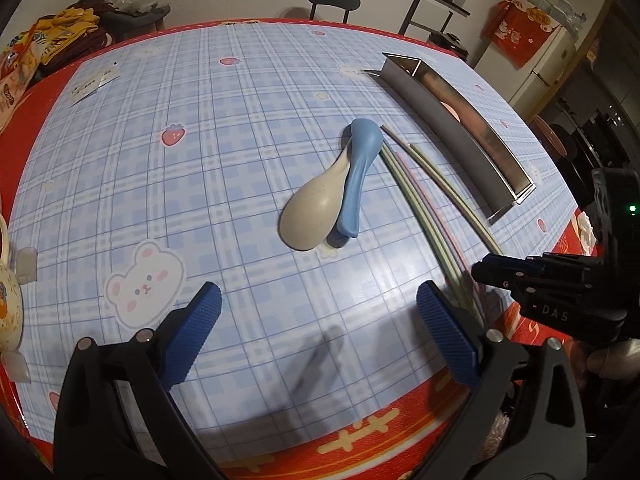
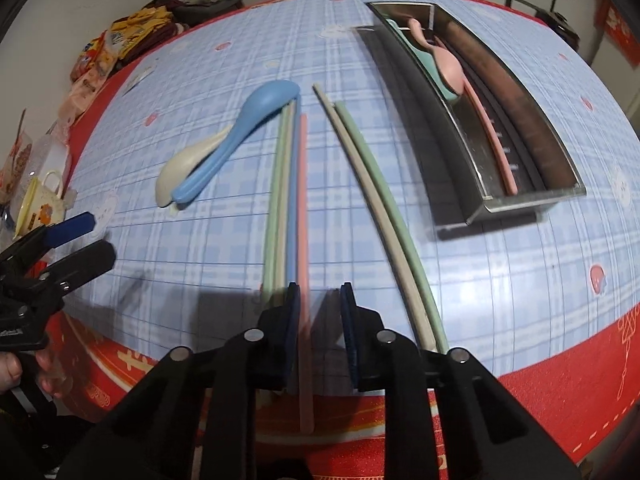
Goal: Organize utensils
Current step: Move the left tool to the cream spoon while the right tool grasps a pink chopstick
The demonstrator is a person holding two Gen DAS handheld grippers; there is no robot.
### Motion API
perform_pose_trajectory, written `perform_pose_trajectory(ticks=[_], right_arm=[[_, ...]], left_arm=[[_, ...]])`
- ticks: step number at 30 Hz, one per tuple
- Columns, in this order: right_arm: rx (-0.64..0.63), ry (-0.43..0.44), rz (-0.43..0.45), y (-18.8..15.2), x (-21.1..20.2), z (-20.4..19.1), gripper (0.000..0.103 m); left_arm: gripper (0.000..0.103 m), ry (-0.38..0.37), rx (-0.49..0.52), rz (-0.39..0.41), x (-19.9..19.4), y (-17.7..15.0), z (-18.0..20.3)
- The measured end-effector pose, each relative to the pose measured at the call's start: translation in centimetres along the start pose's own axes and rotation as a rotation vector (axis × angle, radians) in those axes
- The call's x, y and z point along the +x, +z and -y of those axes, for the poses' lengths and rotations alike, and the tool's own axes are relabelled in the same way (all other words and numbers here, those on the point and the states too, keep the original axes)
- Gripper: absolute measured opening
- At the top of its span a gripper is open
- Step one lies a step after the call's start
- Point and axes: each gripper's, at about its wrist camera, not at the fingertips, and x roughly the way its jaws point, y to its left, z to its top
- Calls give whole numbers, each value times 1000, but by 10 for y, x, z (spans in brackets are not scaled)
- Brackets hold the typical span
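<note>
A blue spoon [image 1: 359,168] [image 2: 244,128] lies across a beige spoon [image 1: 312,208] [image 2: 180,168] mid-table. Beside them lie several chopsticks: a green, beige, blue and pink bundle [image 2: 286,200] and a beige and green pair [image 2: 384,208] [image 1: 448,184]. A steel tray [image 2: 520,196] [image 1: 472,144] holds a pink spoon [image 2: 444,60], a teal spoon and a pink chopstick [image 2: 494,140]. My left gripper [image 1: 320,320] is open and empty above the cloth. My right gripper [image 2: 320,316] is partly open, its jaws either side of the pink chopstick's [image 2: 303,240] near end.
A cream mug [image 2: 38,204] [image 1: 6,308] stands at the table's left edge. Snack bags and clothes [image 1: 52,44] pile at the far left. A chair [image 1: 334,0] stands behind the table. A paper label [image 1: 94,84] lies far left on the cloth.
</note>
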Motion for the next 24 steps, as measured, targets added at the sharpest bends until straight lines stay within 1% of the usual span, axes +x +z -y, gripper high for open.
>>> perform_pose_trajectory(ticks=[4, 7, 15, 17, 18, 19, 22, 24], right_arm=[[-9, -25, 6, -1, 1, -3, 19], [-5, -24, 10, 0, 2, -5, 19], [-37, -59, 8, 8, 11, -12, 17], [-59, -77, 18, 11, 13, -15, 16], [-73, -85, 20, 11, 14, -17, 16], [-84, -91, 20, 12, 15, -19, 16], [-100, -96, 27, 14, 16, -20, 16], [-105, -99, 28, 15, 16, -21, 16]], left_arm=[[96, -12, 0, -2, 0, -2, -4], [96, -21, -6, -9, 1, -4, -10], [95, -24, -16, -2, -3, -4, -20], [86, -34, -25, 3, -4, -5, -24], [79, -37, -26, 0, -4, -5, -24], [74, -44, -28, -10, -2, -5, -25], [65, -64, -31, -19, 0, -4, -27], [64, -63, -19, -18, 1, 0, -27]])
